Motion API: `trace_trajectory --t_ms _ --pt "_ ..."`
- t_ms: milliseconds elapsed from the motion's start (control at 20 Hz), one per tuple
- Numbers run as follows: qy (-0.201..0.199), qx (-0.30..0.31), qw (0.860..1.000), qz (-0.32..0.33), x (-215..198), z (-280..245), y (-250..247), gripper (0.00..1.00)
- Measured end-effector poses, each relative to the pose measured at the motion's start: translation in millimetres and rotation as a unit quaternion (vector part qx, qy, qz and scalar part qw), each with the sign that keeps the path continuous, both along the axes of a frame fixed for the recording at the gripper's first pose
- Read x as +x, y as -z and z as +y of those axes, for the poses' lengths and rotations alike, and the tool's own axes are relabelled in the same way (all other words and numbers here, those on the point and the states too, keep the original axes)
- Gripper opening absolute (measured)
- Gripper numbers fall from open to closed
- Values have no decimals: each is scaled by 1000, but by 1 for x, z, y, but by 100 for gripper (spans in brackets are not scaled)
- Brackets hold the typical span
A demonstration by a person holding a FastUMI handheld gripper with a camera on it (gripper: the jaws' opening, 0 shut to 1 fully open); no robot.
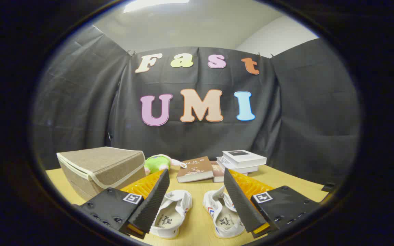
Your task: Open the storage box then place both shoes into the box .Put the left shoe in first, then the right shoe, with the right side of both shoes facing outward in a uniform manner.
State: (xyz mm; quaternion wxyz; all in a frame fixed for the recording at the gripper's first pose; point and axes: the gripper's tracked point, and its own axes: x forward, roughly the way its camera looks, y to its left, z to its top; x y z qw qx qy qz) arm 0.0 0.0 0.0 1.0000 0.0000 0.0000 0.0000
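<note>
Gripper view: gripper (197, 200) jaws held apart, empty. Storage box (103, 169) seen closed, far left on tabletop (197, 225). Two shoes (171, 213) (222, 215) lying between fingers. Box flap judged first target; front edge to be lifted.

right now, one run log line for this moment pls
phase: start | gripper: open, holding nothing | storage box: lid closed, beside the fingers | shoes: on table between fingers
</note>
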Motion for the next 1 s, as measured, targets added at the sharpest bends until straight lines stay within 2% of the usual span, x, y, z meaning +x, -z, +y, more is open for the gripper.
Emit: trace_trajectory --t_ms 1000 --pt "1 2 1000 -1 -1 -4 -2 100"
